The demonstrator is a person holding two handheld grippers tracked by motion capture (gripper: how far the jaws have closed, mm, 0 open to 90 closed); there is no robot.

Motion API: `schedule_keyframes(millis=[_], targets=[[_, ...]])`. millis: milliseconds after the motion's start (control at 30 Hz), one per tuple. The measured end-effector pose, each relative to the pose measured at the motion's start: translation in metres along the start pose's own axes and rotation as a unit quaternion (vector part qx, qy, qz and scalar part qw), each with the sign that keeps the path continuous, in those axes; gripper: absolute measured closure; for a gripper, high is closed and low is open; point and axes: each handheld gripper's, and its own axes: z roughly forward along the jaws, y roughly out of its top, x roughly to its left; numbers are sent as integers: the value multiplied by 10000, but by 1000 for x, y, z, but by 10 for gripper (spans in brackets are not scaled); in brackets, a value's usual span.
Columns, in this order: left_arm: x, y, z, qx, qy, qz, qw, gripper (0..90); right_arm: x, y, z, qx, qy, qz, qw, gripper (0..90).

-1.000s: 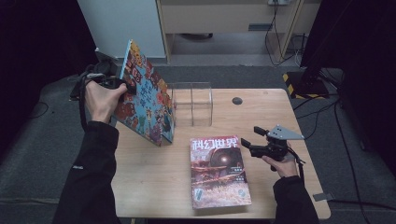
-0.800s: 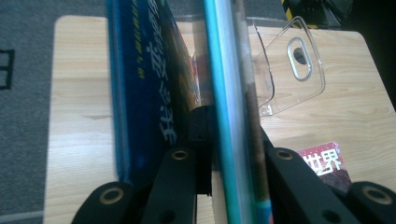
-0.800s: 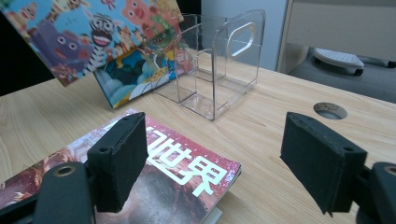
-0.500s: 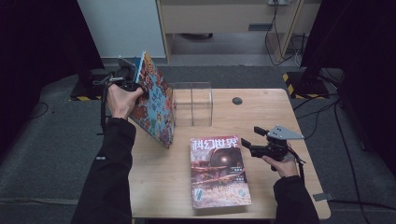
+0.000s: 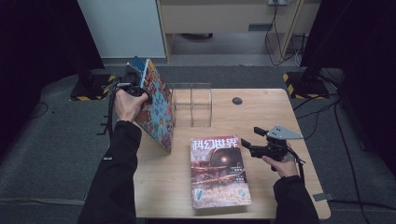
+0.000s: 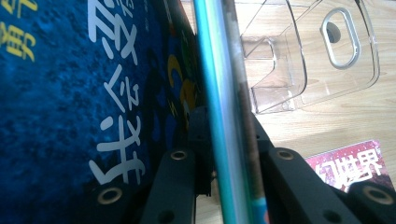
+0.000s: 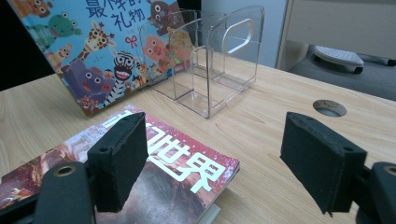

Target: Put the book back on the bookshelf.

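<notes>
- Gripping the picture book [image 5: 156,109] by its upper edge, the left gripper [image 5: 127,86] had its jaws clamped on the thin board, the book tilted with its lower corner on the wooden table [image 5: 280,112], just beside the clear acrylic file holder [image 5: 192,105]
- The right gripper [image 7: 212,156] hovered with its foam-padded jaws apart and empty beside the glossy magazine [image 5: 218,170] lying flat
- The book looked likely to slide on the smooth wood, or to knock the light holder, should it swing in crooked
- A narrow pinch on a slick cover could let the book pivot
</notes>
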Motion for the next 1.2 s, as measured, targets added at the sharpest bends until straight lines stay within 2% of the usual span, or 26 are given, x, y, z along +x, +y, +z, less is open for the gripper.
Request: schedule_keyframes(millis=[167, 367, 433, 667, 733, 800, 867, 933, 1067, 1200], targets=[[-2, -3, 5, -74, 80, 181, 9998, 768, 2, 0, 1, 12, 7, -34, 10000, 228], [-5, -4, 6, -348, 147, 411, 9984, 749, 2, 0, 1, 20, 6, -36, 10000, 228], [-6, -5, 2, -584, 104, 467, 9971, 692, 2, -1, 1, 29, -2, -39, 10000, 228], [-9, -8, -22, -1109, 131, 687, 9914, 552, 2, 0, 1, 4, -5, -35, 10000, 224], [-9, -11, -29, -1300, 99, 751, 9886, 522, 3, 0, 1, -9, -7, -32, 10000, 223], [-8, -15, -37, -1551, 11, 830, 9844, 505, 3, 0, 1, -8, -15, -26, 10000, 222], [-7, -20, -46, -1790, 18, 874, 9800, 471, 3, 0, 1, -8, -13, 0, 10000, 220], [-5, -24, -56, -1996, -209, 822, 9762, 472, 2, 0, 0, -31, -35, 19, 10000, 219], [-3, -36, -73, -2374, -580, 858, 9659, 447, 3, 0, 1, 23, -43, 91, 9999, 209], [-5, -52, -81, -2602, -910, 929, 9568, 444, 5, 1, 3, 71, -94, 167, 9998, 204]])
